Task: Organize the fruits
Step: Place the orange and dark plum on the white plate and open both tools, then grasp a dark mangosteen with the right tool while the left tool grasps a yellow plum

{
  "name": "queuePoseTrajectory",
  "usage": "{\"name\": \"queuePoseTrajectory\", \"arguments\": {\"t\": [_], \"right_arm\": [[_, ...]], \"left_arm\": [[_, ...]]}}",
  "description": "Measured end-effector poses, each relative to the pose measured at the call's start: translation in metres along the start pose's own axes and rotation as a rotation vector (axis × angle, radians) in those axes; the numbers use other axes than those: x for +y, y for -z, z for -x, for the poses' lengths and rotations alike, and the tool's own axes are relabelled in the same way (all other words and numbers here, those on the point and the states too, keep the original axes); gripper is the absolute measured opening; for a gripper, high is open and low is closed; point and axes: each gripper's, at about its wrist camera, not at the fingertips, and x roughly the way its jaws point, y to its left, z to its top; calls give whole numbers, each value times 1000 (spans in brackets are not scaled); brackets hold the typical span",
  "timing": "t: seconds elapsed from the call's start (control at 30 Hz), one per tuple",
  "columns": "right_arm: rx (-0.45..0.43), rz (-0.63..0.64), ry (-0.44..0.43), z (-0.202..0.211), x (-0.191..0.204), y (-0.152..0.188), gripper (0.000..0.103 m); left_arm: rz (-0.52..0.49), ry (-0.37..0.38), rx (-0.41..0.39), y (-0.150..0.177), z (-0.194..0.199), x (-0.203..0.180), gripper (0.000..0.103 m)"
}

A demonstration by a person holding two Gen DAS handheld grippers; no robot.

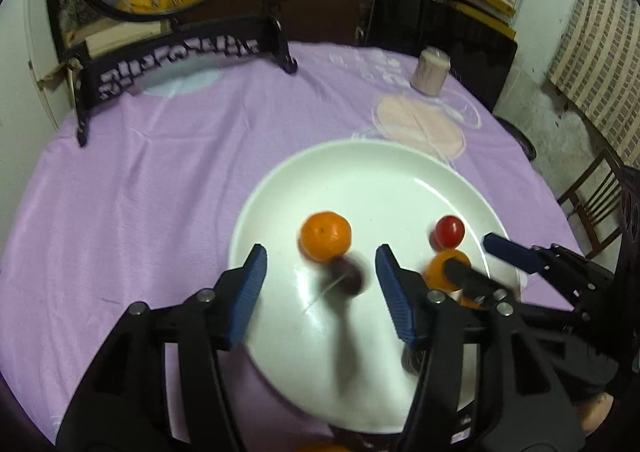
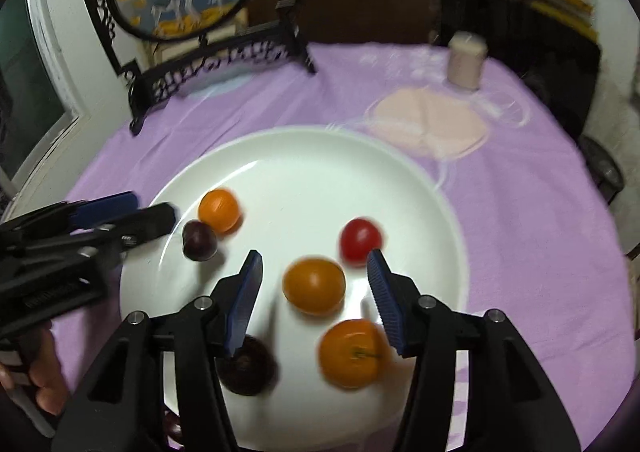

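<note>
A white plate [image 1: 360,167] [image 2: 304,155] on the purple cloth holds several fruits. In the left wrist view my left gripper [image 1: 320,266] is open over an orange [image 1: 325,236] and a blurred dark plum [image 1: 346,276]; a red tomato [image 1: 449,232] lies to the right. My right gripper [image 1: 476,256] is open beside another orange [image 1: 438,272]. In the right wrist view my right gripper [image 2: 314,268] is open above an orange [image 2: 314,286], with a stemmed orange [image 2: 352,354], a dark fruit [image 2: 248,370] and the tomato [image 2: 360,238] nearby. The left gripper [image 2: 152,207] is open at the left.
A round painted screen on a black carved stand [image 1: 180,51] [image 2: 200,63] stands at the table's back left. A pale cup [image 1: 430,71] [image 2: 466,59] stands at the back right. Shelves and a chair [image 1: 596,207] lie beyond the table edge.
</note>
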Motion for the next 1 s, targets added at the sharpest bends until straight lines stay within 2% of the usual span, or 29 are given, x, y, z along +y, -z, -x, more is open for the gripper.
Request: {"name": "queuePoseTrajectory", "arguments": {"t": [0.07, 0.2, 0.3, 0.37, 0.53, 0.77, 1.0], "right_arm": [[-44, -26, 12, 11, -7, 2, 55], [-73, -70, -15, 40, -15, 20, 55], [-64, -73, -50, 72, -12, 51, 55], [-44, -69, -91, 95, -10, 82, 55], [6, -44, -120, 120, 4, 127, 55], [42, 7, -152, 120, 33, 144, 56], [128, 34, -112, 82, 50, 146, 57]], "left_arm": [[23, 8, -30, 4, 13, 4, 58], [47, 0, -60, 27, 41, 12, 58], [45, -30, -89, 69, 72, 16, 60], [43, -21, -90, 99, 89, 19, 63], [43, 16, -17, 162, 113, 20, 64], [22, 27, 34, 201, 123, 18, 65], [73, 12, 23, 211, 129, 41, 66]]}}
